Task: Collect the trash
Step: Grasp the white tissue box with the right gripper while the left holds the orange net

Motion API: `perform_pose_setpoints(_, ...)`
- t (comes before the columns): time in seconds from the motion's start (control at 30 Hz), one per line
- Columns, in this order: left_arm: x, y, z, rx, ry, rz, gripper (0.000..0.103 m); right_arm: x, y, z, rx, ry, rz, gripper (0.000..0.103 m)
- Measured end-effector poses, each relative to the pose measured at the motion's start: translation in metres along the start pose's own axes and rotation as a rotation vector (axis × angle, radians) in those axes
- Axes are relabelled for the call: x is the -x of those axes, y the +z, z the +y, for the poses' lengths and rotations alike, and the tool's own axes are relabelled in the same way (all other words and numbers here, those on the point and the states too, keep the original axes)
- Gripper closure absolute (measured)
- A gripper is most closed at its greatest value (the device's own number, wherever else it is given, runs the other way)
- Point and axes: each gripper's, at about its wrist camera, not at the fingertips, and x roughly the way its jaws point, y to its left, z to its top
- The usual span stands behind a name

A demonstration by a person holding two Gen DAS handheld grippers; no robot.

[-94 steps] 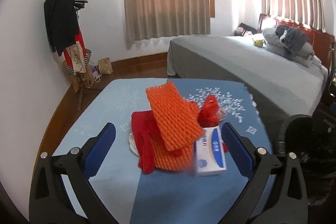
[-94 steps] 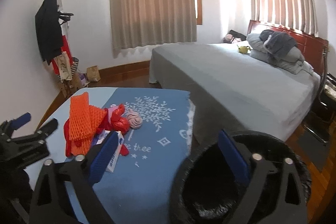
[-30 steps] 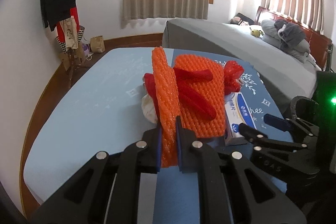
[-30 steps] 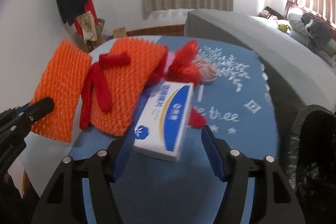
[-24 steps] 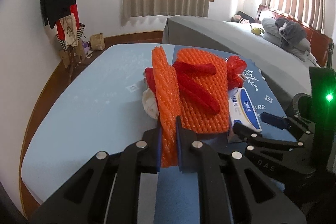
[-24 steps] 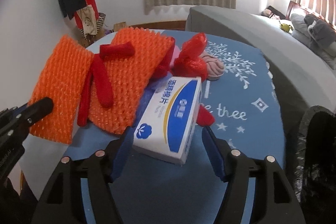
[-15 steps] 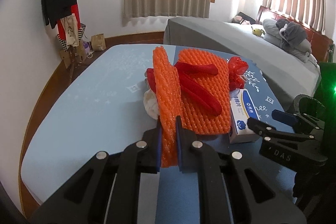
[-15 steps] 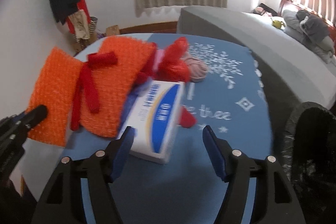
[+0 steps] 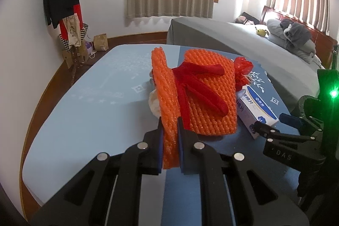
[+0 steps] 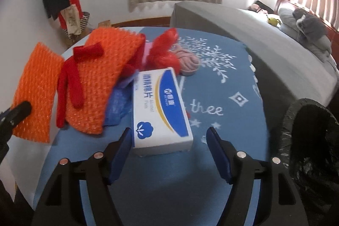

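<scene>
My left gripper (image 9: 170,130) is shut on an orange foam net sheet (image 9: 163,86), held upright and edge-on above the blue tablecloth (image 9: 89,111). The right wrist view shows that sheet (image 10: 35,90) at the left. A second orange foam net (image 10: 106,69) with a red strip (image 10: 72,77) across it lies on the pile. My right gripper (image 10: 169,141) is open and its jaws are opening. The near end of a white and blue box (image 10: 159,107) lies between its fingers, and the right pad stands clear of it. In the left wrist view the box (image 9: 257,107) sits just ahead of my right gripper (image 9: 272,122).
Behind the box lie a red plastic bag (image 10: 163,50), a pink ball (image 10: 188,63) and crumpled blue plastic (image 10: 116,103). A bin lined with a black bag (image 10: 307,141) stands at the table's right edge. A grey bed (image 10: 243,22) is beyond; a coat rack (image 9: 61,3) is far left.
The left gripper closed on the orange sheet and has held it still for the last second. The right gripper came from the bin to the box, and its fingers have spread wider around it.
</scene>
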Motion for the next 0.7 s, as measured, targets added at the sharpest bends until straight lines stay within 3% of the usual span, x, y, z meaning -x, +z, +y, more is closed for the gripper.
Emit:
perform_pose_setpoints(0.2,0.002,0.000,0.000,-0.009,-0.002,-0.003,0.092,-0.014,0.004,0.012,0.021,0.041,-0.002,0.034)
perform_pose_setpoints(0.3,0.004,0.001,-0.001,-0.013,-0.002,-0.002,0.092,-0.020,0.009,0.011,0.018,0.046,0.007,0.046)
perform_pose_setpoints(0.37,0.006,0.002,-0.002,-0.018,-0.003,-0.006,0.092,-0.020,0.009,0.008,0.013,0.065,0.012,0.046)
perform_pose_setpoints(0.7,0.028,0.014,-0.026,-0.045,-0.063,-0.052,0.092,0.039,0.014,-0.027,-0.027,0.095,-0.089,0.048)
